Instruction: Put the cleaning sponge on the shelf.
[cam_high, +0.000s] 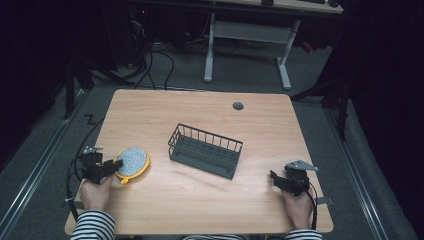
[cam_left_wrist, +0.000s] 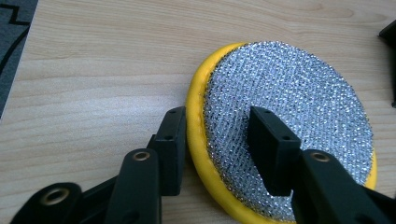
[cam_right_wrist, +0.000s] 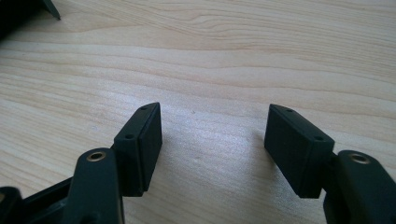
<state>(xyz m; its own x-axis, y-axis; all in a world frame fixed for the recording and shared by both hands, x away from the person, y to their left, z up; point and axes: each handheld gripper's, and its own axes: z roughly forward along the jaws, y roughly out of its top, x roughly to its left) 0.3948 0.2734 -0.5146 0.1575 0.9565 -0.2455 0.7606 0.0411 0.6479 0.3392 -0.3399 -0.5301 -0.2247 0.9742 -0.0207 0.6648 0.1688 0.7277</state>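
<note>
Left claw (cam_left_wrist: 212, 140) wide, straddling yellow scrubber's (cam_left_wrist: 289, 107) near rim, set to pinch it. Right claw (cam_right_wrist: 212, 144) wide, empty over bare surface (cam_right_wrist: 210, 60), likely waiting.

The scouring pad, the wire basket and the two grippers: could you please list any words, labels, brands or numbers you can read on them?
None can be read.
Scouring pad: silver mesh and yellow rim, no print.
Wire basket: bare dark wire.
Left gripper and right gripper: plain black jaws, no marks.
Table: wood grain.
</note>
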